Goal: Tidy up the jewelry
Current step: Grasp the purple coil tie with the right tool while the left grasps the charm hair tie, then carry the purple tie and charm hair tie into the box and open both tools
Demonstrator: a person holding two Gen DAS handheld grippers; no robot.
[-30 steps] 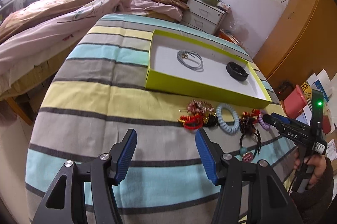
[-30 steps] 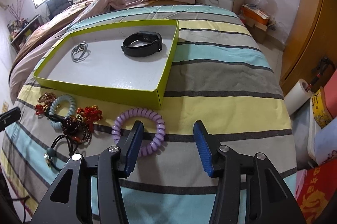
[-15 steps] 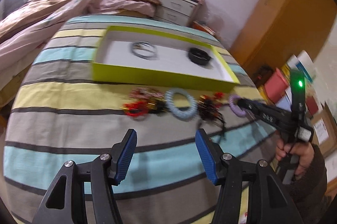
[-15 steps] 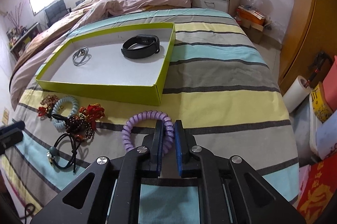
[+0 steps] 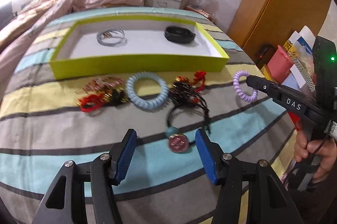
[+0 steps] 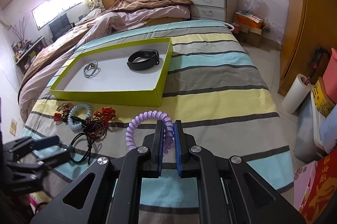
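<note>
Purple coil band (image 6: 147,127) sits clamped in my right gripper (image 6: 167,139), above the bedspread (image 6: 210,81), tray (image 6: 105,94) at 11 o'clock. Left gripper (image 5: 164,155) gapes, holding nothing. Springy coils may slip out.

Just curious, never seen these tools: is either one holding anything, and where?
The right gripper pinches the purple coil hair tie on its right side. The left gripper is open, holding nothing.

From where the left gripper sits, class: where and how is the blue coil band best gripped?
Grip the blue coil band across its near arc, coming from above with the left gripper, one finger inside the ring. It lies flat and open-centred; the beads crowd its right side.
</note>
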